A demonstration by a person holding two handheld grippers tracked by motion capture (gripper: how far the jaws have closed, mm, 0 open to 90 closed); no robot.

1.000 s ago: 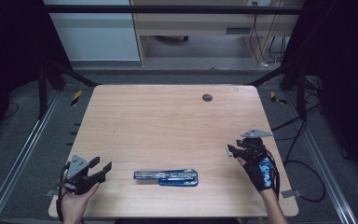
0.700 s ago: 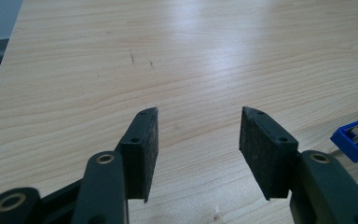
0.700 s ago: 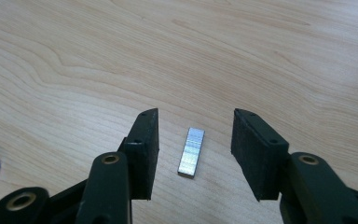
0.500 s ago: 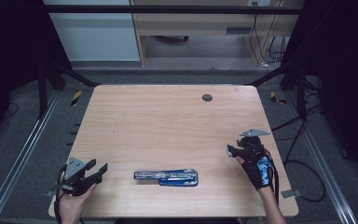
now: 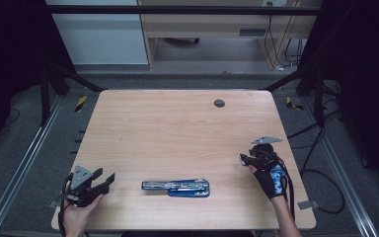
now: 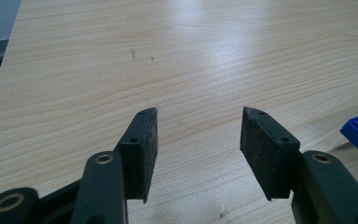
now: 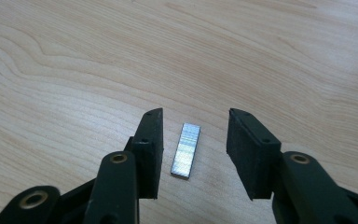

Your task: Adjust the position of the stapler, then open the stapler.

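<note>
Staple strip (image 7: 185, 150) lies untouched between right tool's (image 7: 195, 154) closing jaws

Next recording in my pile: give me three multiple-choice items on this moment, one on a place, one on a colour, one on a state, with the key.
1. Where does the staple strip lie?
A. On the stapler
B. On the table between the right tongs' jaws
C. On the floor

2. What colour is the open stapler's body?
A. Blue
B. Red
C. Yellow

3. How do the left tongs stand?
A. Shut on the stapler
B. Shut on the strip
C. Open over bare table

Key: 1 B, the right gripper view shows the strip flat on the wood with a gap to each pad, those jaws having just been closing. 2 A, blue shows in the high view. 3 C, the pads stand apart with nothing between them.
</note>
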